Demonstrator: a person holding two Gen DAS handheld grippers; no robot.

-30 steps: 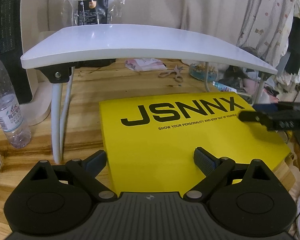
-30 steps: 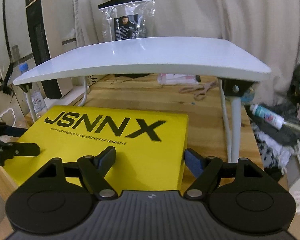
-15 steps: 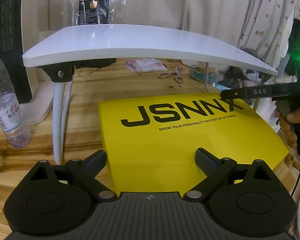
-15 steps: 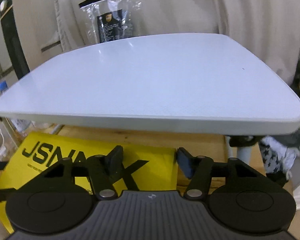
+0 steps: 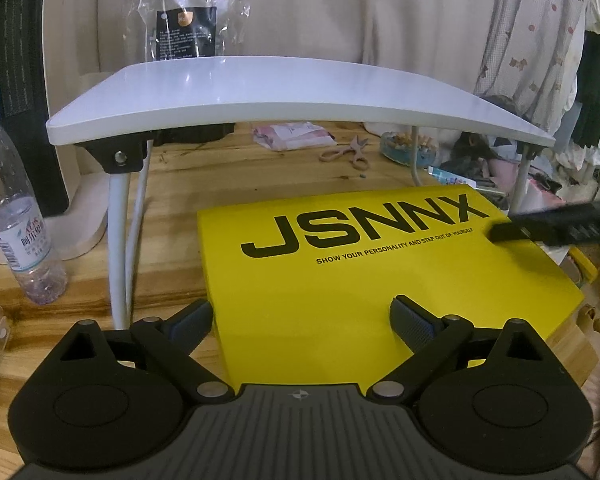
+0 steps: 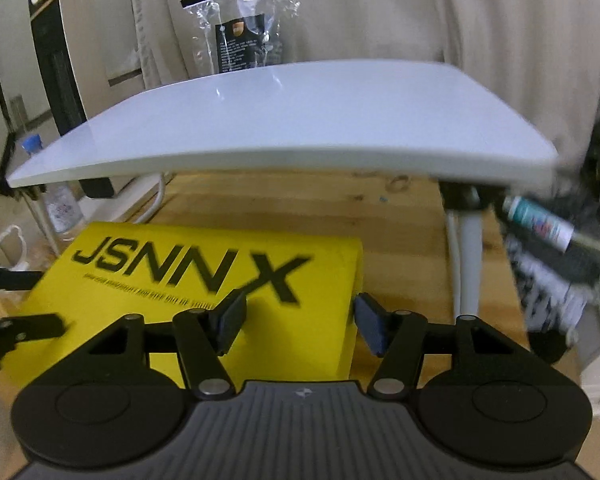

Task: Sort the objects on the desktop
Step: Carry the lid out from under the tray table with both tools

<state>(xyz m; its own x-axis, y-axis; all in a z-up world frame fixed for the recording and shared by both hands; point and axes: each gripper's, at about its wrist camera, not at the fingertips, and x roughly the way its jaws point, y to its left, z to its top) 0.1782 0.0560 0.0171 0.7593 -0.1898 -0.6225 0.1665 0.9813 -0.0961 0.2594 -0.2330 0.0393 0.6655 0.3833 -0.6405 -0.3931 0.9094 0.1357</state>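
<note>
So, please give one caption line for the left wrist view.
Open left tongs poised over yellow JSNNX box before small white table.

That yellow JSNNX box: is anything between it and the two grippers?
Nothing visible. The yellow box lies bare on the wooden desk, with the left gripper and right gripper right at its near corners.

Since a second ago we narrowed our right gripper, swung it up over the small white folding table, then brought it back down to the right edge of the flat yellow JSNNX box.
</note>
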